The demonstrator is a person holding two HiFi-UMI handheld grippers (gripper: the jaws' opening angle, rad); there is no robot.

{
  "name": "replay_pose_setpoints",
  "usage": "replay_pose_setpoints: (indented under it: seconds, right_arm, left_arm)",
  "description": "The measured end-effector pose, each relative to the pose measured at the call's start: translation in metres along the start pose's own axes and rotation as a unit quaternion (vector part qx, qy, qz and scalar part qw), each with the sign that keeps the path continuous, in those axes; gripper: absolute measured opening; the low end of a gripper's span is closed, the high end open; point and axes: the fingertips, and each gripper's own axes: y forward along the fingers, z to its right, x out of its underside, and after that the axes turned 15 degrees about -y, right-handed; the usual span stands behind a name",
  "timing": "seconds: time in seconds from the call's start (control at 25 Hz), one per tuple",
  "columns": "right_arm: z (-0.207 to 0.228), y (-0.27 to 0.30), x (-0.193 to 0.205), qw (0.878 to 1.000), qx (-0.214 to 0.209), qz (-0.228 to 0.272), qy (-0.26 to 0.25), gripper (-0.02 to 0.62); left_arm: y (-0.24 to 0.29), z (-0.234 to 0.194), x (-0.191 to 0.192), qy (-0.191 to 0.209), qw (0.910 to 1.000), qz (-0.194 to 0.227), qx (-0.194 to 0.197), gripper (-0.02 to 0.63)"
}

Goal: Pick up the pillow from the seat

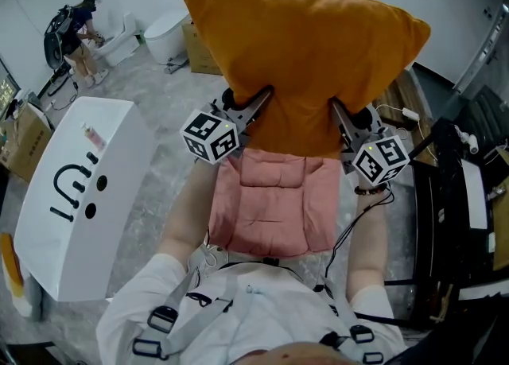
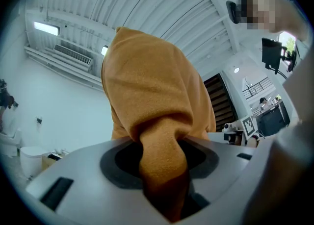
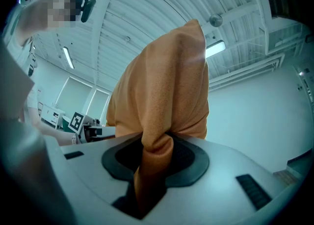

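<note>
An orange pillow (image 1: pixel 306 53) hangs in the air in front of me, lifted off the pink seat cushion (image 1: pixel 273 200) below it. My left gripper (image 1: pixel 266 95) is shut on the pillow's lower left edge, and my right gripper (image 1: pixel 334 105) is shut on its lower right edge. In the left gripper view a fold of the orange pillow (image 2: pixel 162 170) is pinched between the jaws and rises toward the ceiling. The right gripper view shows the same: orange pillow (image 3: pixel 157 165) fabric squeezed between the jaws. Both grippers point upward.
A white box with a face drawing (image 1: pixel 75 192) stands at my left. A white toilet (image 1: pixel 167 33) and a cardboard box (image 1: pixel 199 49) sit behind the pillow. Black equipment with cables (image 1: pixel 457 196) crowds the right side. A person (image 1: pixel 79 41) is at the far left.
</note>
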Motion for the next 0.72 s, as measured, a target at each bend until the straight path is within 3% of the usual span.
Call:
replay_pose_setpoints:
  seconds: [0.72]
  right_arm:
    - [0.009, 0.010, -0.009, 1.000, -0.005, 0.017, -0.006, 0.126]
  left_arm:
    - [0.006, -0.005, -0.013, -0.005, 0.9997, 0.021, 0.006, 0.204]
